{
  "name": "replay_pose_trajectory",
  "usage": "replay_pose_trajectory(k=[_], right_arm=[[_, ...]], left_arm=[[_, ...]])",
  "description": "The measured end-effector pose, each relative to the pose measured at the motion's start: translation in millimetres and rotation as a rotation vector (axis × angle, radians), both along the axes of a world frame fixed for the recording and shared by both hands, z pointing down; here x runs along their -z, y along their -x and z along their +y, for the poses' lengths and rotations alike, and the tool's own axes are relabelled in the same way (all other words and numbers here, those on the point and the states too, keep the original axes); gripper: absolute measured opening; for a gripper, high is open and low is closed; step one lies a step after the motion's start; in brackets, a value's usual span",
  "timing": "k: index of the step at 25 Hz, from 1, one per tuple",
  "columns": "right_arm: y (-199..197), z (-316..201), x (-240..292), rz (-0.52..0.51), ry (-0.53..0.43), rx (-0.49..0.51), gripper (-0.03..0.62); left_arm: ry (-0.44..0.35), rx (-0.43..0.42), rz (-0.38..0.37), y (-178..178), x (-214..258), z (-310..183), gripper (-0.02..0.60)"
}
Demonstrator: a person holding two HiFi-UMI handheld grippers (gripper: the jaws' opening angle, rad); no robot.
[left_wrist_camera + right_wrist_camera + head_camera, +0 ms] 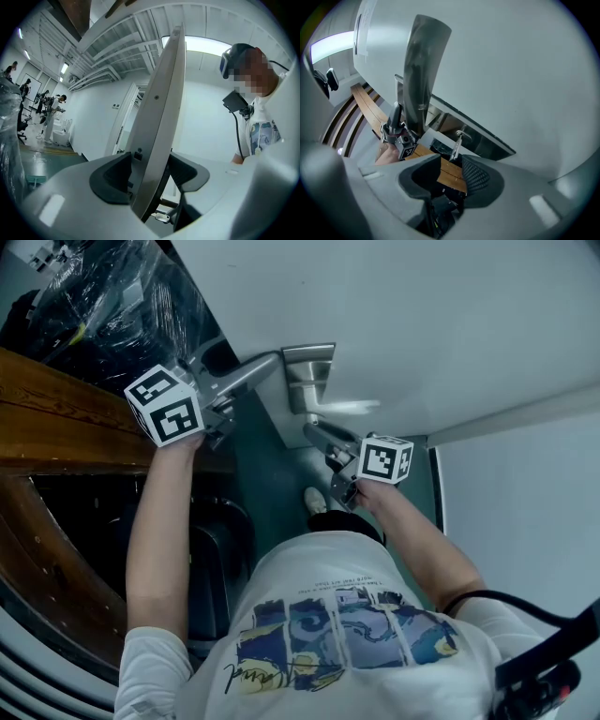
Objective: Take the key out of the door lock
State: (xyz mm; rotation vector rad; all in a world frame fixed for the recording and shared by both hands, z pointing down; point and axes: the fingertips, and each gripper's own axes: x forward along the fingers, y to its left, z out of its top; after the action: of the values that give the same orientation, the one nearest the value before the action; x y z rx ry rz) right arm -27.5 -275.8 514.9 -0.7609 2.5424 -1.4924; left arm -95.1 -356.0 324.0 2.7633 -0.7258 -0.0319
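The white door (450, 324) stands ajar, and I see its edge (159, 126) end-on. It has a silver lock plate (309, 376) and a lever handle on each side (246, 373) (423, 65). My left gripper (152, 176) straddles the door edge below the latch, with both pads against the door's faces. The key (457, 143) sticks out of the lock under the lever, thin and silver. My right gripper (450, 176) stands open just short of the key, which is in front of the gap near the right pad (476, 178). In the head view the key is hidden behind the right gripper (349, 474).
A curved wooden bench or rail (56, 427) runs along the left. Plastic-wrapped dark goods (103, 296) lie behind it. The floor below is teal (272, 484). Beyond the door is a white hall with several people far off (51, 108).
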Motion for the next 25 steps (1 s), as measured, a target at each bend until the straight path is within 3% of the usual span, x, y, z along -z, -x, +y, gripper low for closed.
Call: replay_pose_trajectory(k=[8, 14, 19, 25], right_arm=[[4, -18, 1, -0.038, 0.049, -0.063, 0.129], [4, -24, 1, -0.099, 0.096, -0.093, 0.063], [-2, -19, -10, -0.173, 0.279, -0.177, 0.037], [-3, -18, -9, -0.248, 0.342, -0.210, 0.026]], left_arm=[[-0.011, -0.005, 0.003, 0, 0, 1, 0.249], [-0.009, 0.003, 0.006, 1, -1, 1, 0.242], [-0.006, 0.017, 0.008, 2, 0, 2, 0.239], [-0.003, 0.022, 0.023, 2, 0, 3, 0.237]])
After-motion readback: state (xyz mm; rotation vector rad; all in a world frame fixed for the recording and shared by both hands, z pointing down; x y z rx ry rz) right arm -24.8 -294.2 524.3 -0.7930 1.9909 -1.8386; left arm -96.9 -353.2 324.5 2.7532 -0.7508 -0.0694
